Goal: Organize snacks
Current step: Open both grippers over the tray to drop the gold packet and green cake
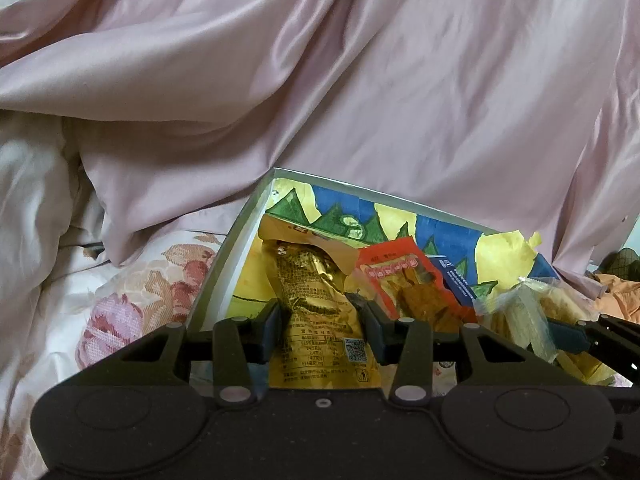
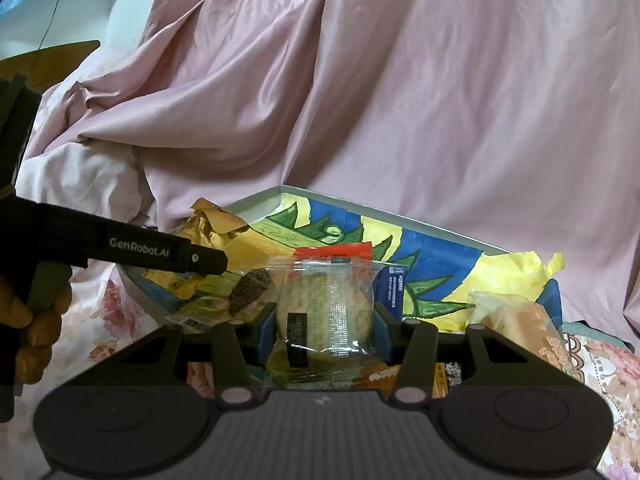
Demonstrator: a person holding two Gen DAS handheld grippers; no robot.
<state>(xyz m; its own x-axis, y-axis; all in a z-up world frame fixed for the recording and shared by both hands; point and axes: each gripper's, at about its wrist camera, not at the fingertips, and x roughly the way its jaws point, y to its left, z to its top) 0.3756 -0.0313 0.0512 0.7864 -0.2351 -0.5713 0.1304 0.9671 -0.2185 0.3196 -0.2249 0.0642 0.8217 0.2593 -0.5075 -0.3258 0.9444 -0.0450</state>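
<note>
A shallow box with a blue, yellow and green painted inside lies on the bed. My left gripper is shut on a gold snack packet held over the box's near left part. A red packet and a dark blue packet lie inside the box. My right gripper is shut on a clear-wrapped round cake in front of the box. That cake shows at the right of the left wrist view. The left gripper's arm reaches in from the left.
Pink bedding is heaped behind the box. A floral sheet lies to its left. Another wrapped pastry sits at the box's right, with more packets under my right gripper. A person's hand grips the left handle.
</note>
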